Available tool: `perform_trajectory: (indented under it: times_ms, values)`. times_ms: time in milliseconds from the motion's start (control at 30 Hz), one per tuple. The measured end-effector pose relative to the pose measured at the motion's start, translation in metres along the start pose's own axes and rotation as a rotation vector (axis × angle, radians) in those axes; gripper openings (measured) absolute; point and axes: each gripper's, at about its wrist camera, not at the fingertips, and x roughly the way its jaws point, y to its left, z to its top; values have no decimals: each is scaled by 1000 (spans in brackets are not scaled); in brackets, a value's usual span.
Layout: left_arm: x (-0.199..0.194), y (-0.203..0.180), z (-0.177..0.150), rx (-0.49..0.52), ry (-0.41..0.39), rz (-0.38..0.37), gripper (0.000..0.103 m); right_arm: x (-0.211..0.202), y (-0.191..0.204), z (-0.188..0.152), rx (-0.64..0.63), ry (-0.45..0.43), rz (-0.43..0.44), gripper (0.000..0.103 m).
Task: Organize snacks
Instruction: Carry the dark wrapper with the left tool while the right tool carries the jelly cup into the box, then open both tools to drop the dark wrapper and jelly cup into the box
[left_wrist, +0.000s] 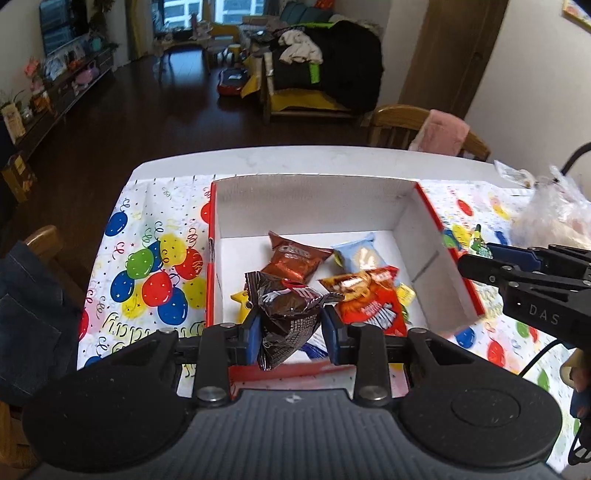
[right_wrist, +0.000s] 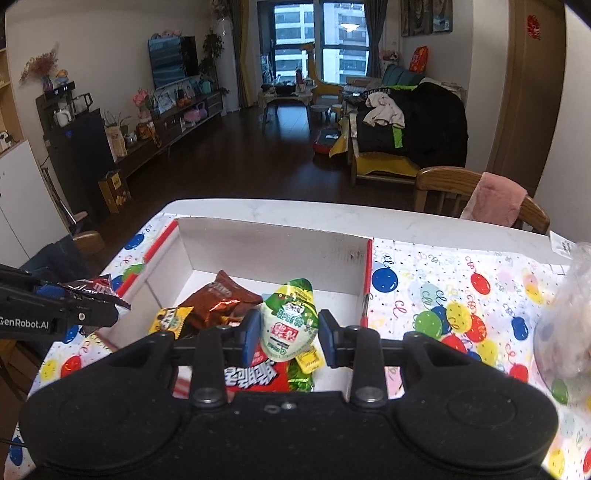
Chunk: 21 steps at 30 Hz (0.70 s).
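A white box with red edges (left_wrist: 314, 206) (right_wrist: 266, 243) stands on the balloon-print tablecloth. Inside lie a brown packet (left_wrist: 295, 260) (right_wrist: 221, 299), a pale blue packet (left_wrist: 356, 254), a red-orange packet (left_wrist: 369, 299) and a yellow one (right_wrist: 170, 319). My left gripper (left_wrist: 291, 332) is shut on a dark brown crinkled snack packet (left_wrist: 291, 314), held over the box's near edge; it also shows at the left of the right wrist view (right_wrist: 96, 290). My right gripper (right_wrist: 288, 336) is shut on a green-and-white packet (right_wrist: 290, 321) above the box's near right part; the packet's green tip (left_wrist: 480, 245) shows in the left wrist view.
A clear plastic bag (left_wrist: 557, 210) (right_wrist: 565, 325) sits on the table at the right. Wooden chairs stand at the far right corner, one draped with a pink cloth (right_wrist: 495, 203), and at the left side (left_wrist: 40, 251). The table's far edge (left_wrist: 295, 155) drops to dark floor.
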Motion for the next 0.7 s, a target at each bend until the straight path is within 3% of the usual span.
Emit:
perform_trajectory:
  times_ms: [267, 700]
  values:
    - [39, -5, 30, -14, 45, 75, 33, 44, -7, 19, -42, 55, 10, 32]
    - [97, -3, 60, -63, 173, 130, 33, 119, -10, 44, -60, 167, 83, 32]
